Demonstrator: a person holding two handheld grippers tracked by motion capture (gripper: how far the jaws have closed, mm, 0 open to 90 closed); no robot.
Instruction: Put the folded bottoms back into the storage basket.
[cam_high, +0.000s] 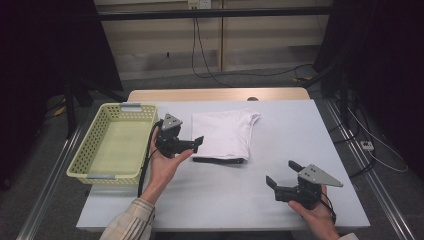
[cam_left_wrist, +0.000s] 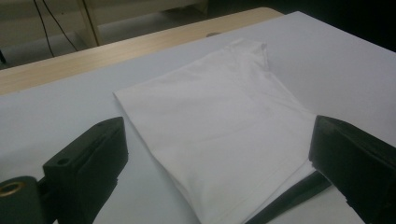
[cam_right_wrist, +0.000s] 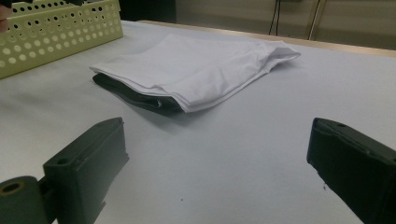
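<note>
High view: right gripper (cam_high: 280, 173), at the near right corner of the tabletop (cam_high: 300, 130), jaws spread, empty, well apart from the cloth. Left gripper (cam_high: 197, 143), jaws parted, empty, tips just at the left edge of the folded white garment (cam_high: 222, 132). Garment lies mid-tabletop, toward the far edge, stacked on a dark folded item (cam_high: 217, 160) that peeks out along its near edge. Yellow perforated basket (cam_high: 107, 172) sits at the left edge of the tabletop, empty, just beside the left gripper

Left gripper view: black jaws wide apart at the bottom, the white garment (cam_left_wrist: 219, 126) between and beyond them, its near corner closest. Judged light, limp, thin knit; it will sag and unfold if lifted by a single layer. Best hold: the thick folded near edge, pinching all layers together

Right gripper view: jaws spread over bare tabletop; white garment (cam_right_wrist: 201, 65) ahead with the dark item (cam_right_wrist: 135, 95) under its near left edge. Risk: a deep pinch may take both pieces. Basket wall (cam_right_wrist: 60, 32) stands at the far left; nothing lies between cloth and basket
</note>
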